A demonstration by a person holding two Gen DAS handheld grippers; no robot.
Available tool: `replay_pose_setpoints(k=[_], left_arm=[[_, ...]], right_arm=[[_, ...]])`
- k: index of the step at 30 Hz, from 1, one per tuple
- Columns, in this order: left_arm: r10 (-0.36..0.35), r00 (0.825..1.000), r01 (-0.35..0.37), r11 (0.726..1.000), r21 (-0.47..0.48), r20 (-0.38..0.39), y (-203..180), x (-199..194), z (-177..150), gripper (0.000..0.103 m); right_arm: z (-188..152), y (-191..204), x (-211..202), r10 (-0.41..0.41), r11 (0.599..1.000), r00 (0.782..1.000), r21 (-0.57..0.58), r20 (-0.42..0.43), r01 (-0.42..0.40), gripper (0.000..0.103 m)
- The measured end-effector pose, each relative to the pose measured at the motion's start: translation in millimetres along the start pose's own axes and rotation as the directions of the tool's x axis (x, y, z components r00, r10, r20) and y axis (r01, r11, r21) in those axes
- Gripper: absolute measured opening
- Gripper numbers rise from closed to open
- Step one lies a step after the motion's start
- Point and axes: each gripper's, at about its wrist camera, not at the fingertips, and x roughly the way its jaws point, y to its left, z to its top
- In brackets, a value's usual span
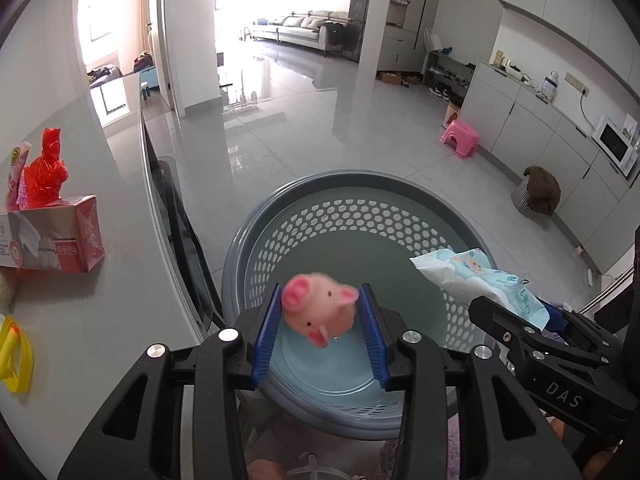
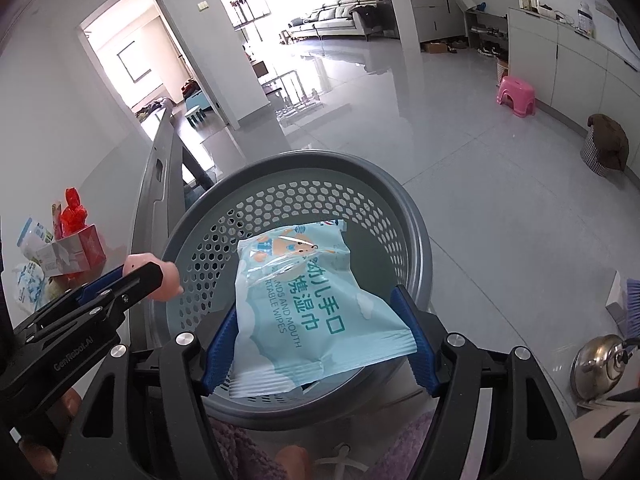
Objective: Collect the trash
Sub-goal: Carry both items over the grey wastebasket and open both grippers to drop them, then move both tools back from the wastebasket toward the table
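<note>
Blue wipes pack (image 2: pixel 316 308) reads "AND MOUTH", "WIPES", over grey basket (image 2: pixel 416 216).

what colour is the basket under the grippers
Grey-blue, with honeycomb holes in its wall; clearest in the right wrist view.

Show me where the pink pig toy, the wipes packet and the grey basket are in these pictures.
pink pig toy (image 1: pixel 318 310), left wrist view, on its face.
wipes packet (image 2: pixel 316 312), right wrist view, on the printed front.
grey basket (image 2: pixel 416 232), right wrist view, on the right rim.
</note>
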Motion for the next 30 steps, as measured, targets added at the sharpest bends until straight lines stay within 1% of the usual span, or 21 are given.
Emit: replay_pose_setpoints(k=[1,2,3,4,6,13,30], left_arm=[[0.003,1.000,-0.003,1.000,-0.002,0.003,-0.9,-1.7,-1.2,0.053],[0.005,1.000,-0.005,1.000,-0.005,0.007,-0.1,-3.0,-0.9,0.058],[0.008,1.000,-0.007,1.000,-0.008,0.014,0.3,-4.3,-0.5,0.065],[0.010,1.000,-0.009,1.000,-0.010,0.020,1.2,-5.8,-0.5,0.067],[0.018,1.000,-0.018,1.000,-0.012,0.019,3.4,-7.6,0.0,0.068],[0.040,0.999,-0.039,0.998,-0.038,0.004,9.0,-7.3,-2.5,0.068],[0.058,0.998,-0.057,0.998,-0.030,0.028,12.1,-18.5,-7.1,0.068]], right_arm=[[0.1,-0.7,-0.8,0.001,1.000,1.000,0.002,0.003,-0.001,0.072],[0.3,-1.7,-1.3,0.001,1.000,1.000,0.004,0.006,-0.001,0.074],[0.4,-2.4,-2.0,0.002,1.000,1.000,0.007,0.010,-0.002,0.075],[0.2,-3.7,-2.7,0.003,1.000,1.000,0.010,0.011,-0.003,0.075],[0.4,-4.2,-2.9,0.001,1.000,1.000,0.012,0.011,-0.002,0.075],[0.5,-3.8,-5.8,0.001,1.000,1.000,0.016,0.019,-0.002,0.075],[-1.6,1.1,-16.6,0.008,1.000,1.000,-0.003,0.027,-0.008,0.075]])
